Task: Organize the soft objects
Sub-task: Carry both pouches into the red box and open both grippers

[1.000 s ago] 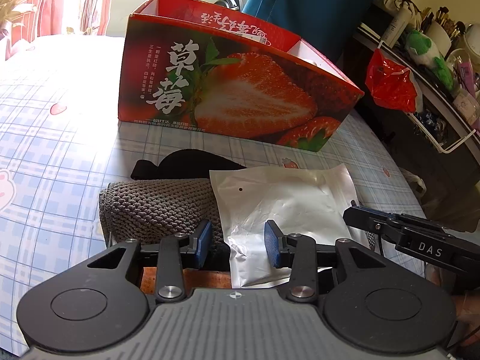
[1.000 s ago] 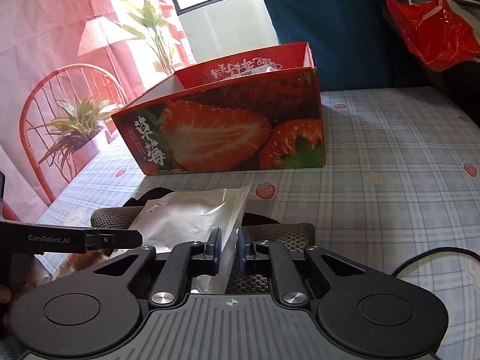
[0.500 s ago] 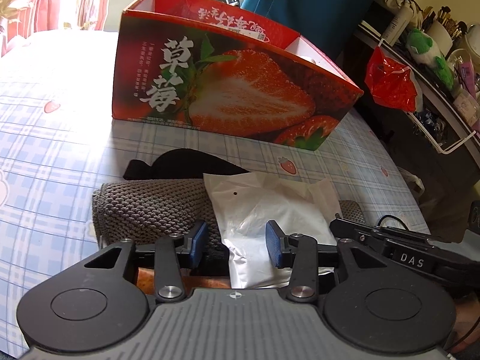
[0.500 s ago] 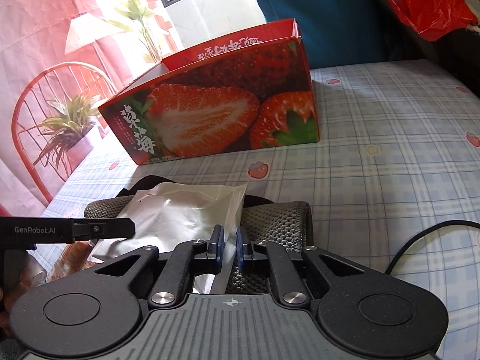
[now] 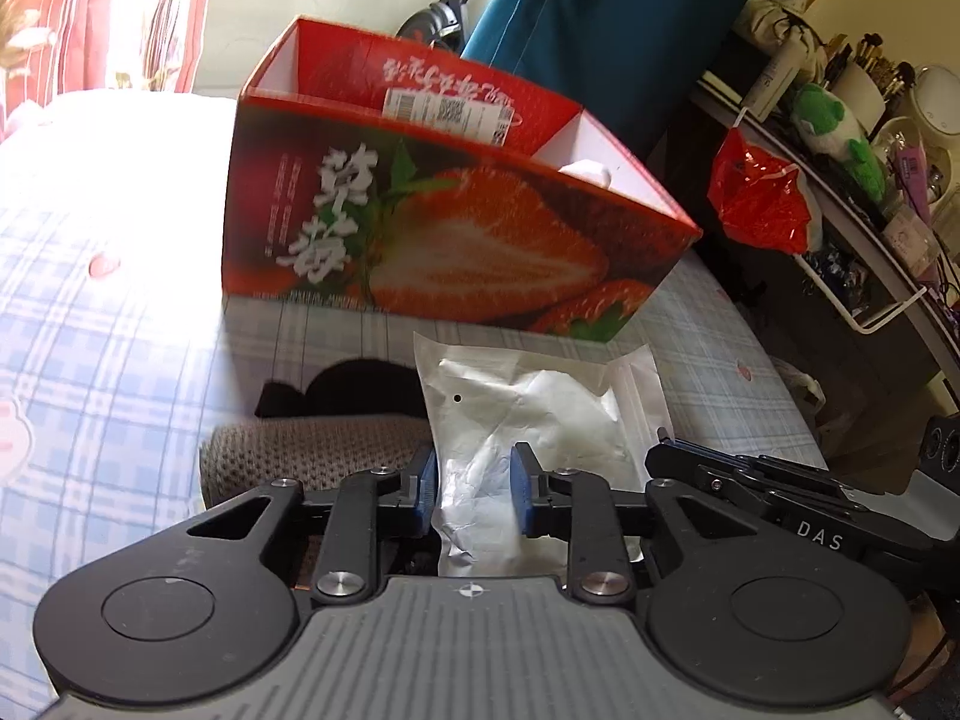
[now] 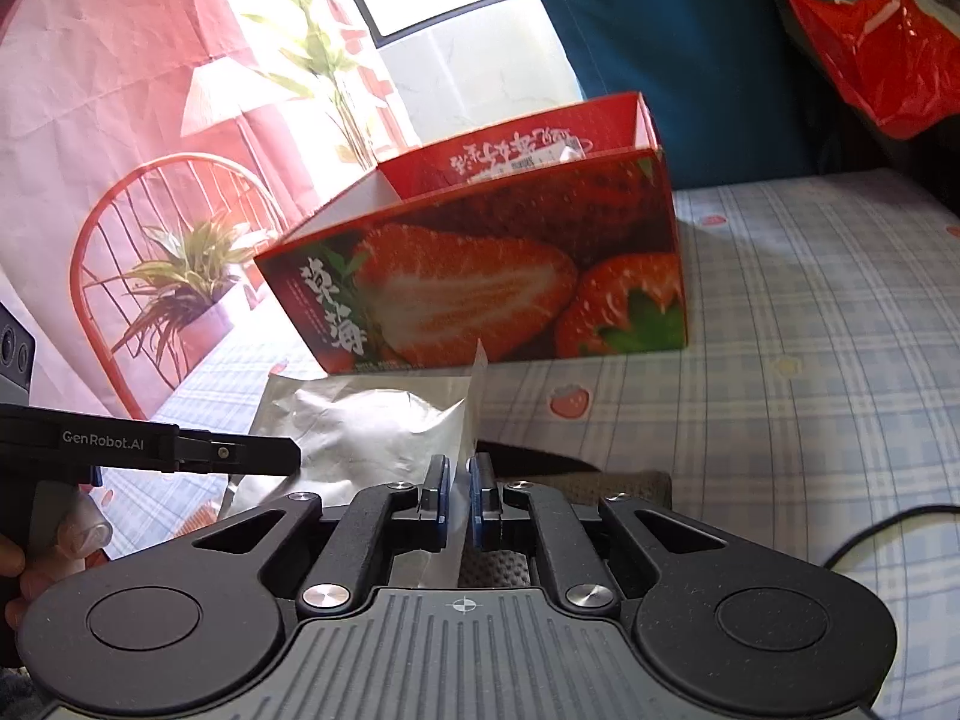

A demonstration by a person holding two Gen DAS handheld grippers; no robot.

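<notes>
Since a second ago, my left gripper (image 5: 472, 495) has lifted the white plastic pouch (image 5: 528, 420) off the bed and its blue pads have drawn in from wide; the jaws are closing with the pouch's near end between them, the pads already against its crinkled sides. From the left wrist I see the pouch's far edge standing just in front of the strawberry box (image 5: 444, 228), which sits toward the far edge of the checked bedsheet (image 5: 120, 312). A grey knitted cloth (image 5: 312, 450) and a black item (image 5: 354, 387) lie on the sheet under and beside the pouch.

From the right wrist, my right gripper (image 6: 459, 495) is pinched almost fully together on the pouch's (image 6: 372, 426) thin right edge, which stands upright between the pads. My left gripper's (image 6: 264, 453) fingers reach in from the left against the pouch. Beyond it sits the box (image 6: 480, 282).
</notes>
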